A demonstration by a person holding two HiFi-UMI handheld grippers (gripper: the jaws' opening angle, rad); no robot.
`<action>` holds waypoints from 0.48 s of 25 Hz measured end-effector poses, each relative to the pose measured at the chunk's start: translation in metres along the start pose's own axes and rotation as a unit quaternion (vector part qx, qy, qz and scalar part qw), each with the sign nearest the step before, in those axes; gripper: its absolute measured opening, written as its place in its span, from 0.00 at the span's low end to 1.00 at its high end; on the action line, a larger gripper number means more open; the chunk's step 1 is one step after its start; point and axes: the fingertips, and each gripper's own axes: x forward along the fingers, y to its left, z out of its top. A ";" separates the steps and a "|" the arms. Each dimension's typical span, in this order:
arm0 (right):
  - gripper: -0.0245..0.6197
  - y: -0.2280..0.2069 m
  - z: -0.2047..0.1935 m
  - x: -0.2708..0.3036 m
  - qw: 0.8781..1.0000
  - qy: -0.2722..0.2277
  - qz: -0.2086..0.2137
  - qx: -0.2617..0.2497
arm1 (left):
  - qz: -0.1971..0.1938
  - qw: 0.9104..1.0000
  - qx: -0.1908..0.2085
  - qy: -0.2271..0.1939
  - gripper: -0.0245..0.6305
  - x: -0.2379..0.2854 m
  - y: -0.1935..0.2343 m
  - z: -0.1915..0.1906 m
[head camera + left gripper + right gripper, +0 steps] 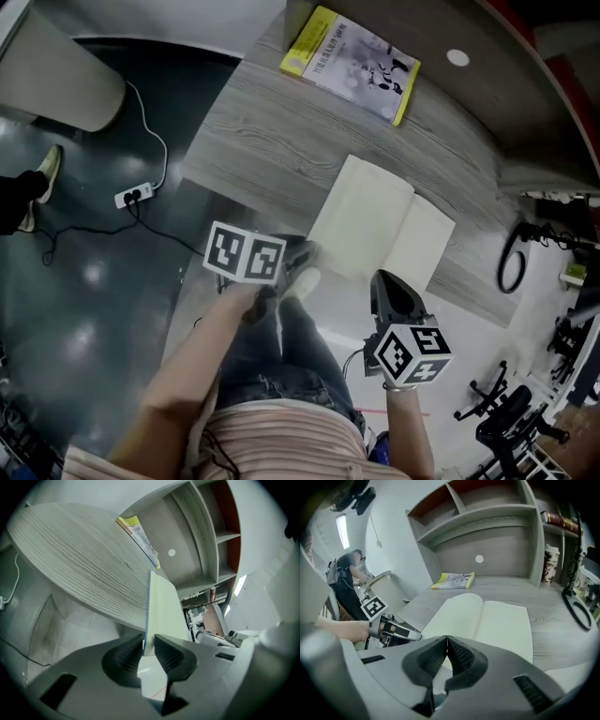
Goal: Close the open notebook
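An open notebook with blank cream pages lies on the grey wood desk, close to its near edge. My left gripper is at the notebook's near left corner. In the left gripper view the notebook's left edge, thin blue cover and pages, stands edge-on between the jaws, and the left gripper is shut on it. My right gripper hovers over the near edge of the right page. In its own view the right gripper is shut with nothing in it, just short of the notebook.
A yellow-edged book lies at the back of the desk, below a shelf unit. A black cable loop hangs off the desk's right end. A power strip and cords lie on the floor at the left.
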 end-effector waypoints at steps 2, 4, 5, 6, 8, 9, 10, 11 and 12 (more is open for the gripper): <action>0.05 -0.001 0.000 0.002 1.000 0.014 0.002 -0.004 | -0.004 1.000 -0.002 0.004 0.15 0.000 -0.001 0.000; 0.05 -0.001 -0.001 0.003 1.000 0.025 0.000 -0.009 | -0.006 1.000 0.001 0.008 0.14 0.000 -0.002 0.001; 0.05 -0.001 -0.001 0.003 1.000 0.030 -0.001 -0.011 | -0.005 1.000 0.005 0.009 0.14 0.000 -0.002 0.001; 0.05 -0.001 -0.001 0.004 0.999 0.035 -0.002 -0.013 | -0.003 1.000 0.009 0.009 0.13 -0.001 -0.002 0.001; 0.05 -0.001 -0.002 0.004 0.999 0.044 -0.004 -0.016 | 0.003 1.000 0.014 0.007 0.12 -0.002 -0.003 0.002; 0.05 -0.001 -0.003 0.004 0.999 0.049 -0.005 -0.018 | 0.006 1.000 0.016 0.005 0.12 -0.003 -0.003 0.002; 0.05 -0.001 -0.004 0.003 0.998 0.054 -0.007 -0.019 | 0.010 1.000 0.017 0.004 0.11 -0.003 -0.003 0.002; 0.05 -0.001 -0.006 0.003 0.998 0.060 -0.009 -0.020 | 0.014 1.000 0.019 0.002 0.11 -0.004 -0.003 0.003; 0.05 -0.002 -0.008 0.003 0.998 0.065 -0.010 -0.021 | 0.019 1.000 0.021 0.000 0.11 -0.004 -0.003 0.003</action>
